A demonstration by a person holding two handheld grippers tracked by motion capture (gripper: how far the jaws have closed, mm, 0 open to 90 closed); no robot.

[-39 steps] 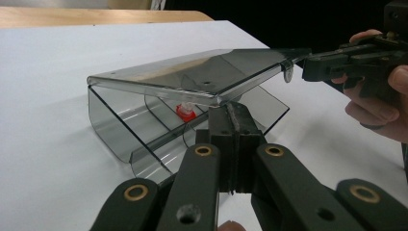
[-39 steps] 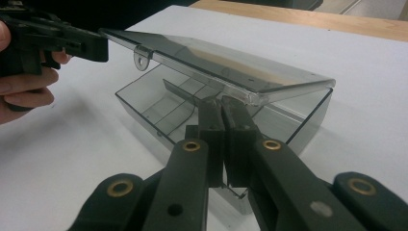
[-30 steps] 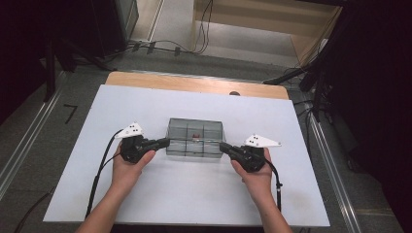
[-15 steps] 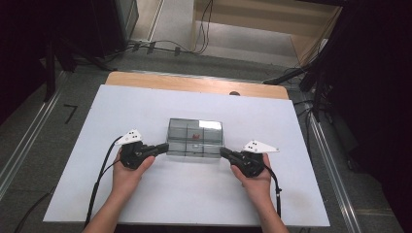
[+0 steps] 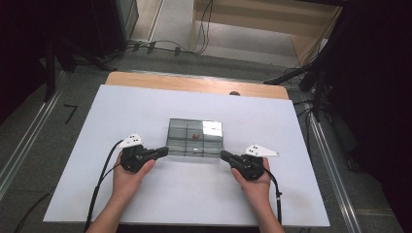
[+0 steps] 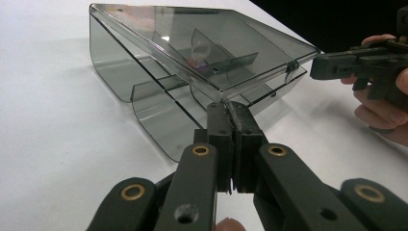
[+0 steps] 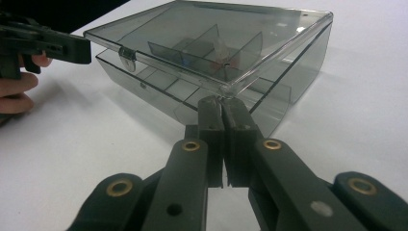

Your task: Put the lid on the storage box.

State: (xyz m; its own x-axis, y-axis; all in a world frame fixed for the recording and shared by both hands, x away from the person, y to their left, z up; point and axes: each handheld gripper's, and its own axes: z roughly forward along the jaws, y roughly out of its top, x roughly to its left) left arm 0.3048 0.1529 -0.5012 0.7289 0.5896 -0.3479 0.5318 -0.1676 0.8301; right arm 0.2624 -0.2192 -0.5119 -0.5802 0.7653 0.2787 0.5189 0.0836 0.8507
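Observation:
A smoky clear compartment box [image 5: 194, 145] sits mid-table on the white sheet. Its hinged lid [image 6: 211, 43] [image 7: 216, 29] is raised a little at the front, leaving a gap above the base. My left gripper [image 5: 165, 151] [image 6: 224, 103] is shut, its tip touching the lid's front left corner. My right gripper [image 5: 224, 155] [image 7: 222, 99] is shut too, with its tip at the front right corner. A small red and white piece [image 5: 196, 136] [image 7: 222, 50] lies in a middle compartment. A clasp [image 7: 127, 54] hangs from the lid's front edge.
The white sheet [image 5: 291, 194] covers most of the wooden table [image 5: 194, 83]. Cables trail from both grippers toward the near edge. Floor rails and dark stands flank the table on both sides.
Both grippers have drawn slightly toward the near edge and stayed at the box's front corners. The lid's front edge has lifted and now catches a bright reflection.

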